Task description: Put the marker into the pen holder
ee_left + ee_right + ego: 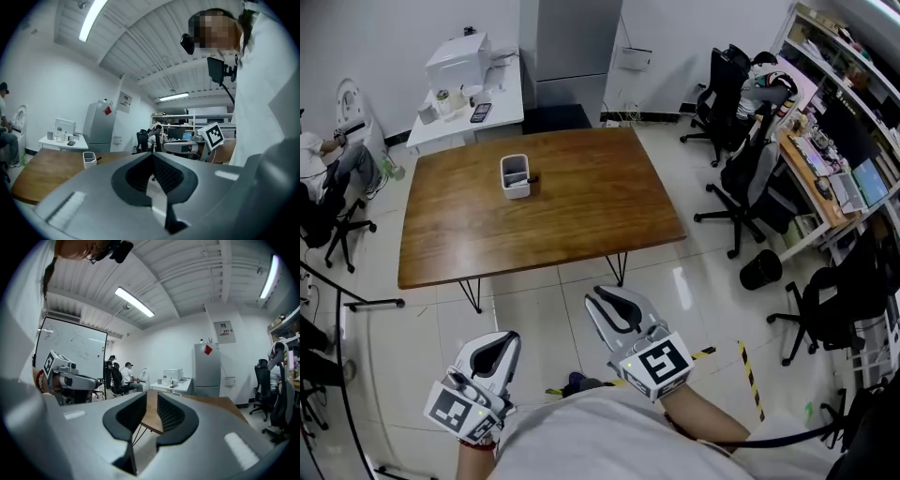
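A white pen holder (516, 176) stands on the wooden table (581, 206), left of its middle. A small dark marker (532, 178) lies against the holder's right side. Both show far off in the left gripper view: the holder (89, 159) and the marker (97, 158). My left gripper (508, 337) is held low over the floor, well short of the table, with its jaws closed and empty. My right gripper (596, 293) hovers just before the table's near edge. In the right gripper view (151, 395) a narrow gap shows between its jaws, with nothing in it.
Black office chairs (741, 178) and a cluttered desk (825, 178) line the right side, with a black bin (761, 270) on the floor. A white side table (469, 108) stands behind the wooden table. A seated person (337, 164) is at the left. Striped tape (748, 370) marks the floor.
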